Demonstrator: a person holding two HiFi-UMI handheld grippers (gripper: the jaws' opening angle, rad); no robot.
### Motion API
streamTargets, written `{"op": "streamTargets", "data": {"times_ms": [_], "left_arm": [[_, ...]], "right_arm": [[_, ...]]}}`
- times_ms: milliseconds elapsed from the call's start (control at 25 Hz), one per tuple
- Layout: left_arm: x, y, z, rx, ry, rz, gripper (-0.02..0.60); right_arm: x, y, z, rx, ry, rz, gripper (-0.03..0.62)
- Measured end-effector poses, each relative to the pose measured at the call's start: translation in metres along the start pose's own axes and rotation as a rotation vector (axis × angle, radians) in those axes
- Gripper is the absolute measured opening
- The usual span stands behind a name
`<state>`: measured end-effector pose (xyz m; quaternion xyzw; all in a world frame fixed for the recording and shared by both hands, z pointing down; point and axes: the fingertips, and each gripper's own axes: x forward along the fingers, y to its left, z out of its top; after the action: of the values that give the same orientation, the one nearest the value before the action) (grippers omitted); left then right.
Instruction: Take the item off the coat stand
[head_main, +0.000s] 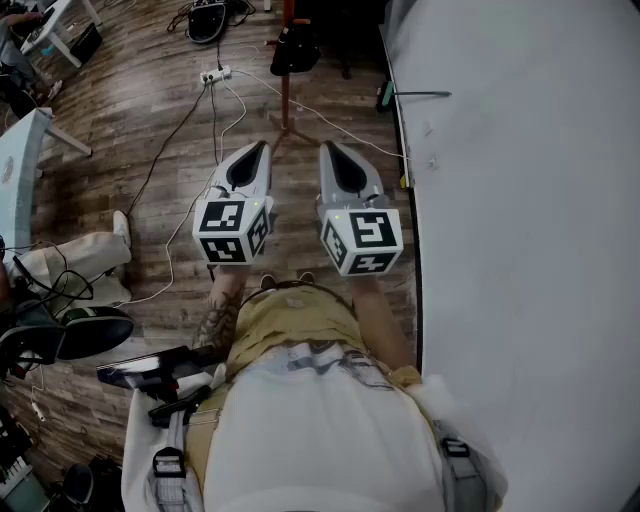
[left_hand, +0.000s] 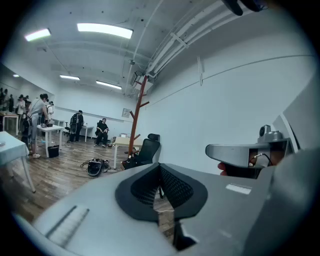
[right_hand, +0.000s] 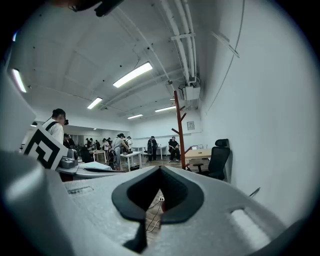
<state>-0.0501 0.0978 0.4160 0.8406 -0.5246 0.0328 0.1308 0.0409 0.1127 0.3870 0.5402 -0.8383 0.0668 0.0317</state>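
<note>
The left tool (left_hand: 159, 165) has its jaws pressed together at the tips, with nothing between the dark pads. The right tool (right_hand: 160, 168) is closed the same way and is also empty. In the head view they are held side by side, slightly apart. Both point forward at the coat stand (head_main: 286, 92), and each marker cube faces back toward the person.

The coat stand is a red-brown pole on splayed feet, standing on the wooden floor (head_main: 150, 120) ahead of both tools and well apart from them. In both gripper views its upper pegs are bare. A black item (head_main: 296, 48) sits against the pole at a lower height. Whether it hangs from a peg cannot be told.

Just to the right of the stand is a black office chair (right_hand: 218, 159), and behind it, on the stand's right, runs the white wall (head_main: 520, 200). To the left of the stand's feet a white power strip (head_main: 215, 74) lies on the floor, and thin cables (head_main: 190, 130) trail from it back toward the person. Farther left of the stand, a black bag (left_hand: 95, 167) rests on the floor. Beyond the stand, at the far end of the room, people (left_hand: 77, 125) stand and sit by white worktops (left_hand: 50, 129).
</note>
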Motion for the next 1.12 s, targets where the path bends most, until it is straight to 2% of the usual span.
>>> {"op": "streamTargets", "data": {"times_ms": [440,760,960,1120], "left_arm": [[-0.009,0.034,-0.011,-0.041,0.038,-0.008,-0.002],[-0.013,0.061,-0.042,-0.084,0.096,-0.024,-0.002],[0.001,0.070,-0.057,-0.111,0.128,-0.030,-0.002],[0.034,0.086,-0.045,-0.097,0.112,-0.004,-0.001]], "right_arm": [[0.018,0.017,-0.012,0.042,0.043,-0.028,-0.005],[0.029,0.028,-0.037,0.053,0.074,-0.071,-0.002],[0.043,0.020,-0.052,0.050,0.110,-0.088,-0.002],[0.084,0.000,-0.047,0.053,0.107,-0.067,-0.002]]}}
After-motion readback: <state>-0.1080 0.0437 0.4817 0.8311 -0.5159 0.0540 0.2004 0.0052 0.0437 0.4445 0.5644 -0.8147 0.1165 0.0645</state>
